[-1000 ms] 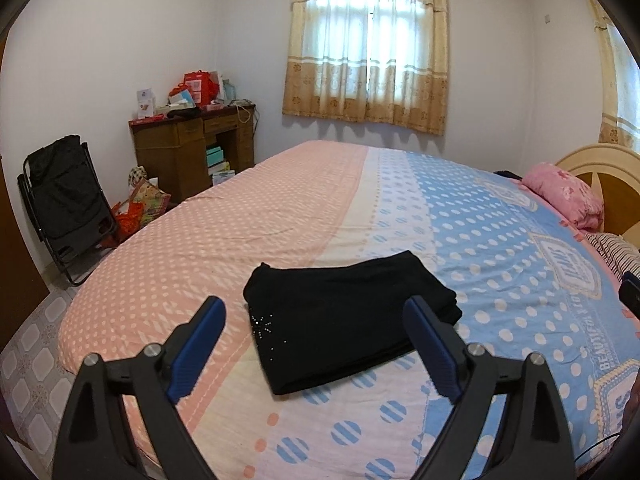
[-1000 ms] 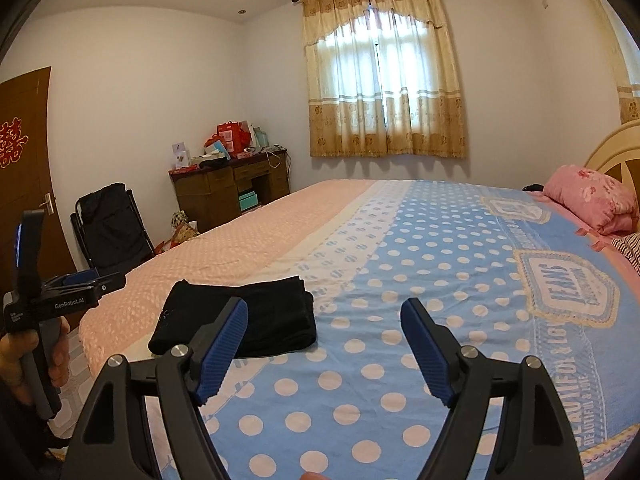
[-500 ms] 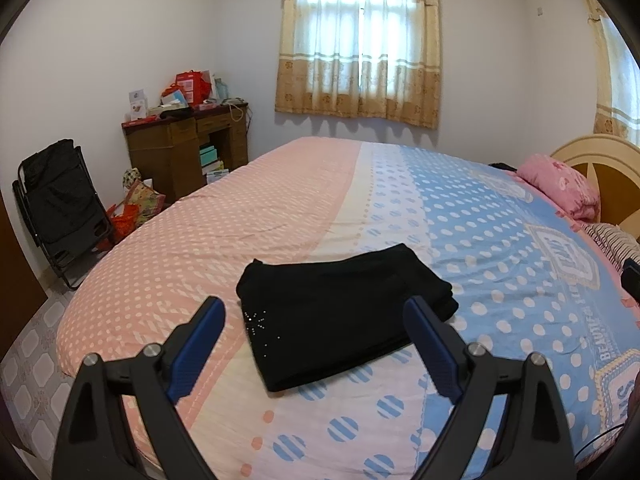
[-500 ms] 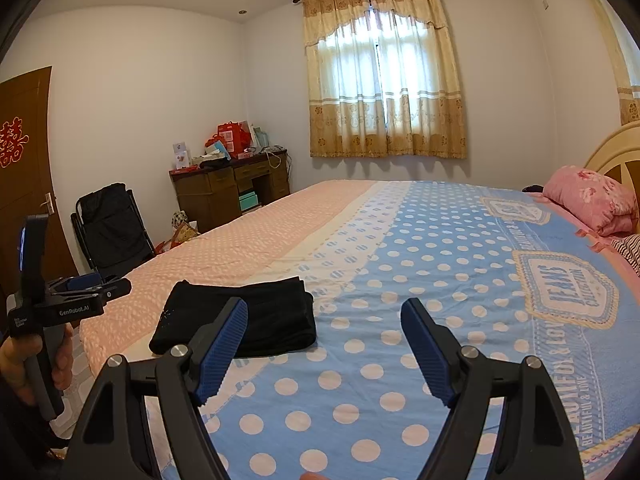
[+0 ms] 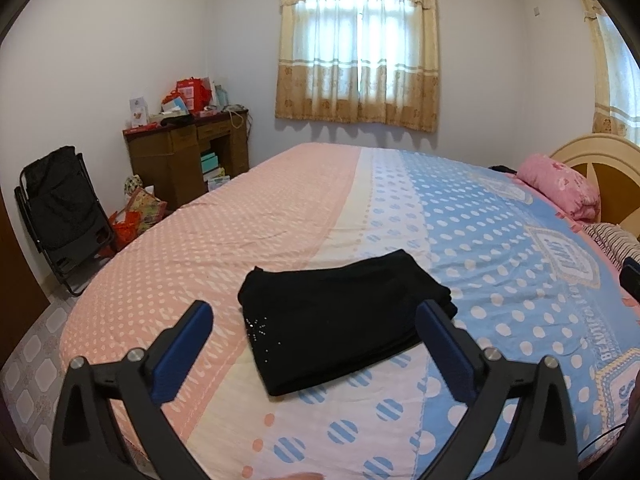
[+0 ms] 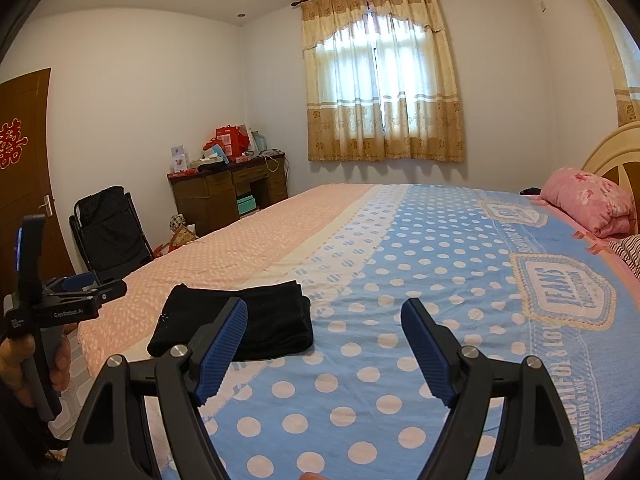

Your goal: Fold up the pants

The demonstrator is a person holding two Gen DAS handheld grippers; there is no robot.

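A: Where are the pants (image 5: 340, 312) found?

B: They are seen as a compact black rectangle, laid flat on the bed (image 5: 304, 200) near its foot end, across the seam where the pink dotted cloth meets the blue. A small cluster of studs is shown at one corner.

A: Is anything held?

B: Nothing. The left tongs (image 5: 316, 340) are kept spread wide, above and short of the bundle. The right tongs (image 6: 324, 340) are likewise spread apart and empty, over the blue dots just beside the pants.

A: What step is judged to be in hand?

B: The folding is judged done, or nearly so. What remains is a check, and perhaps a squaring of the layered edge on the blue side.

A: How is that best done?

B: The stack should be pressed lightly from above, not pinched, so that the layers are not dragged apart. Edges should be nudged inward from both sides together. The pink pillow (image 6: 588, 200) and the desk (image 5: 188, 152) are well apart and need not be minded.
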